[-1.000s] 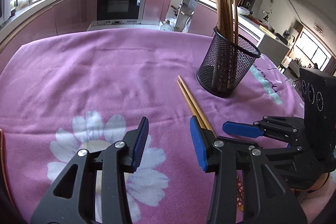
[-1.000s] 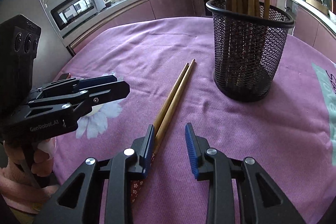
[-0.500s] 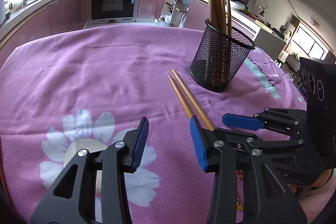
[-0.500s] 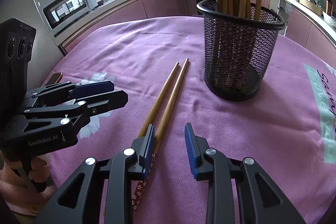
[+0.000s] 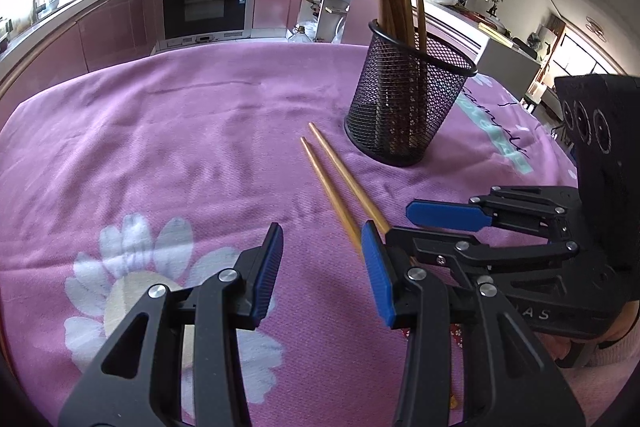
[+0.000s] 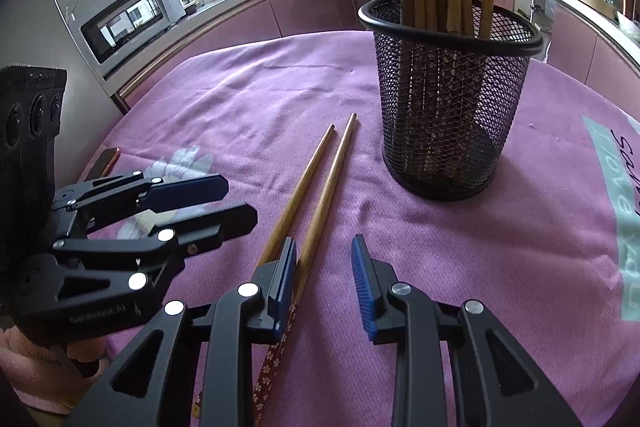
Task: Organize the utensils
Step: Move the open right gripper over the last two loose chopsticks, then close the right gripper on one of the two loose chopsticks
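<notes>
1. Left wrist view: we see the left gripper (image 5: 322, 259) with its jaws spread and nothing between them, above the purple tablecloth (image 5: 180, 131). The pair of chopsticks (image 5: 340, 183) lies flat on the cloth, just beyond and beside the gripper's right-hand finger, their far tips pointing toward the black mesh holder (image 5: 404, 103), which stands upright with more chopsticks in it. The right gripper (image 5: 448, 217) reaches in from the right edge over the near ends of the pair.

2. Right wrist view: we see the right gripper (image 6: 324, 271) spread, pinching nothing. One chopstick (image 6: 324, 195) runs between its blue pads, close against the left pad; the other chopstick (image 6: 298, 195) passes just outside that pad. The mesh holder (image 6: 448, 99) stands ahead to the right, apart from the pair.
</notes>
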### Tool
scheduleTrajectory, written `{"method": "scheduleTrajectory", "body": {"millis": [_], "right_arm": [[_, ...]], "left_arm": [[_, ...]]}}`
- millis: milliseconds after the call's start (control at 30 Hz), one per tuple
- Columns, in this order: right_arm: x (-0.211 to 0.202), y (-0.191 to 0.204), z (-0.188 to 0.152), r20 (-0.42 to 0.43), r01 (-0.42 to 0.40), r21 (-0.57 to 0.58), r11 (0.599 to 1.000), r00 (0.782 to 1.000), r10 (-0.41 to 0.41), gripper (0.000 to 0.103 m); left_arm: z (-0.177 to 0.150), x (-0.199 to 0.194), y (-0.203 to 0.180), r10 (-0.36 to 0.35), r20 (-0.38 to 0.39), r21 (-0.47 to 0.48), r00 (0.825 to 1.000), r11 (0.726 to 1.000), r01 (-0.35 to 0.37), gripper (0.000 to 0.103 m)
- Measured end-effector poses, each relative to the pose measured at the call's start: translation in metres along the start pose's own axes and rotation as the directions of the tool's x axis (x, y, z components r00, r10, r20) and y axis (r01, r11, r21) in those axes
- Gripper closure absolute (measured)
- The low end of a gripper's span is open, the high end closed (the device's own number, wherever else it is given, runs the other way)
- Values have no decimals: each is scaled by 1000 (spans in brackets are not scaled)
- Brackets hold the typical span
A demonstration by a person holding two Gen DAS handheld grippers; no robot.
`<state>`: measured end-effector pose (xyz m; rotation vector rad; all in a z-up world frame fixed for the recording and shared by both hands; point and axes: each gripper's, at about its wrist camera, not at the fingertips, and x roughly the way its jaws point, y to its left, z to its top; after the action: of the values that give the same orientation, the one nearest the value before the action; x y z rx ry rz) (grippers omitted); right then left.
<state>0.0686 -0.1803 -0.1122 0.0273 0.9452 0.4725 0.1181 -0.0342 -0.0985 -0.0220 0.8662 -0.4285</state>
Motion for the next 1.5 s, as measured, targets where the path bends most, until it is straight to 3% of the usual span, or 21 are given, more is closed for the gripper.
{"method": "scheduleTrajectory", "body": {"millis": [367,700,833,900,1033,1500], "right_arm": [[14,-3,18,2,11,-24,1000,1000,-11,77],[15,-18,22,-5,-16,8,1000,1000,16,91],[12,-21,19,-6,-26,17,1000,1000,26,93],[12,-20,17,-7,-29,16,999,1000,29,94],[11,-20,16,-8,-33,12,999,999,33,94],[15,-15,17,9,-13,3,1000,1000,13,94]], "left_arm": [[0,5,-3,2,-18,13,1000,1000,-1,63],[1,16,-11,-30,-57,34,998,999,32,62],[3,22,-13,-19,-67,44,998,999,21,66],[6,25,-13,-13,-72,43,997,999,17,76],[12,31,-8,0,-78,29,997,1000,3,84],[17,37,-12,46,-73,2,996,999,-46,93]]}}
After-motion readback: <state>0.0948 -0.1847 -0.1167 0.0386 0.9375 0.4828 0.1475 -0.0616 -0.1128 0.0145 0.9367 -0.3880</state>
